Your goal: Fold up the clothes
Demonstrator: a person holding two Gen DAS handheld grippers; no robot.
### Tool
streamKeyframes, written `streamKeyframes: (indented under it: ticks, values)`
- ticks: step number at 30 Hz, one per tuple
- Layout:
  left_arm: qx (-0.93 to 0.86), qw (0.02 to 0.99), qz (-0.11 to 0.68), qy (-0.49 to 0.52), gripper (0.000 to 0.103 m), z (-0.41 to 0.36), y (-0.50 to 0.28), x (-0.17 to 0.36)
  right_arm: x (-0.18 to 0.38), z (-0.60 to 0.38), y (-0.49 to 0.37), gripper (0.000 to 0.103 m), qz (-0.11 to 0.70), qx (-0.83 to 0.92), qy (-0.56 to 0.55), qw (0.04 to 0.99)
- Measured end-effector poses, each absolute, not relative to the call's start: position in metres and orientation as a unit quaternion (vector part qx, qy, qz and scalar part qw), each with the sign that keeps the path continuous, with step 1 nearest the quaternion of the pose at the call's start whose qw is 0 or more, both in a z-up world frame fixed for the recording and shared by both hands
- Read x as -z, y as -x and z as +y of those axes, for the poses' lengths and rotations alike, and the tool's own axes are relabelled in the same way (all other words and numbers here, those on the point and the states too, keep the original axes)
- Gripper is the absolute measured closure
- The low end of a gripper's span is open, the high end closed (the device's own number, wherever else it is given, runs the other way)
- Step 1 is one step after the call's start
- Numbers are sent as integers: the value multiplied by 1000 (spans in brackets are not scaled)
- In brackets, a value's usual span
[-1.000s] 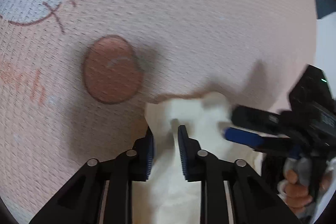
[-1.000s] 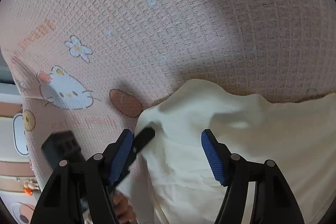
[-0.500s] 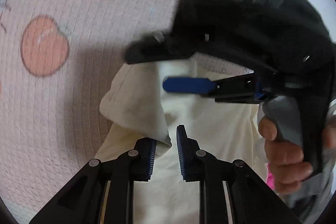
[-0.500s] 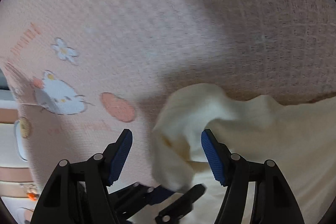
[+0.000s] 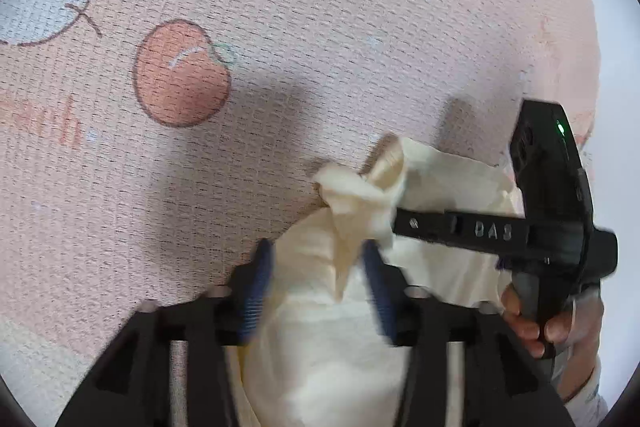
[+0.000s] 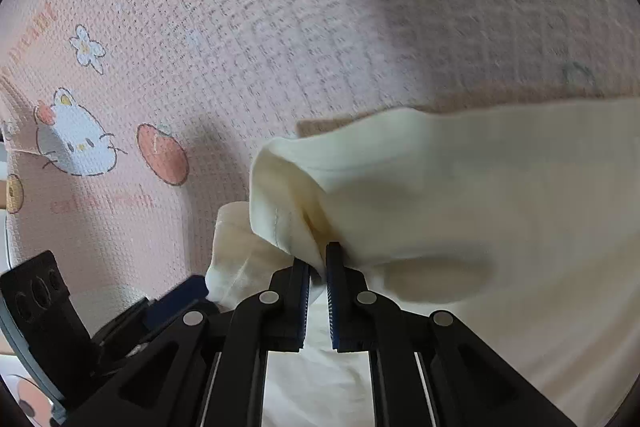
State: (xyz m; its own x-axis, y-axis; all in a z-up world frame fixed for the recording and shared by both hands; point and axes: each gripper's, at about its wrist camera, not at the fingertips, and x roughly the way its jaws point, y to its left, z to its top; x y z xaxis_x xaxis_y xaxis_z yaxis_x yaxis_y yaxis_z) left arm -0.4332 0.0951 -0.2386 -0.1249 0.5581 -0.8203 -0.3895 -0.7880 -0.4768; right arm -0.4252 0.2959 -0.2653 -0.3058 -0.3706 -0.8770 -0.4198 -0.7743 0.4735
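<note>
Since a second ago our right hand-held gripper (image 6: 318, 267) has clamped the cream garment's (image 6: 460, 179) corner while our left hand-held gripper (image 5: 316, 287) (jaws now apart) let go, so we should pull it taut.

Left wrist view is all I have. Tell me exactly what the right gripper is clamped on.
Observer: The right gripper has just closed; its pads pinch a stitched, folded edge of the cream fabric garment.
Operator: Report where the rest of the garment runs.
Observer: It spreads rightward over the pink waffle-textured blanket, past the edge of the right wrist view.
Operator: Describe my left gripper from that side.
Observer: The left gripper has just been opening, with cloth between its jaws. From the right wrist view, one blue finger shows low at the left beside the garment's corner. Whether it touches the garment cannot be told.
</note>
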Motion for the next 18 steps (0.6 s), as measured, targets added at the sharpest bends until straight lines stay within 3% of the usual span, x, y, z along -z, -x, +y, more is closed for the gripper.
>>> streamKeyframes:
  ticks: [1, 5, 14, 15, 16, 17, 18]
  values:
    - [-744, 313, -76, 585, 32, 98, 433, 238, 266, 296, 423, 97, 335, -734, 591, 17]
    - [-734, 318, -95, 593, 31, 106, 435, 231, 271, 296, 414, 97, 334, -731, 595, 9]
    - [-759, 336, -25, 556, 32, 168, 402, 226, 269, 312, 394, 96, 361, -714, 600, -22]
    - [-767, 340, -12, 544, 35, 174, 400, 225, 266, 317, 391, 94, 366, -712, 599, -21]
    - [-773, 345, 0, 533, 52, 180, 398, 224, 263, 321, 388, 91, 370, -711, 598, -18]
    - [-775, 351, 12, 525, 68, 187, 395, 222, 257, 327, 386, 81, 371, -714, 594, -12]
    - [-778, 357, 24, 517, 71, 193, 392, 221, 252, 330, 384, 68, 371, -718, 588, -9]
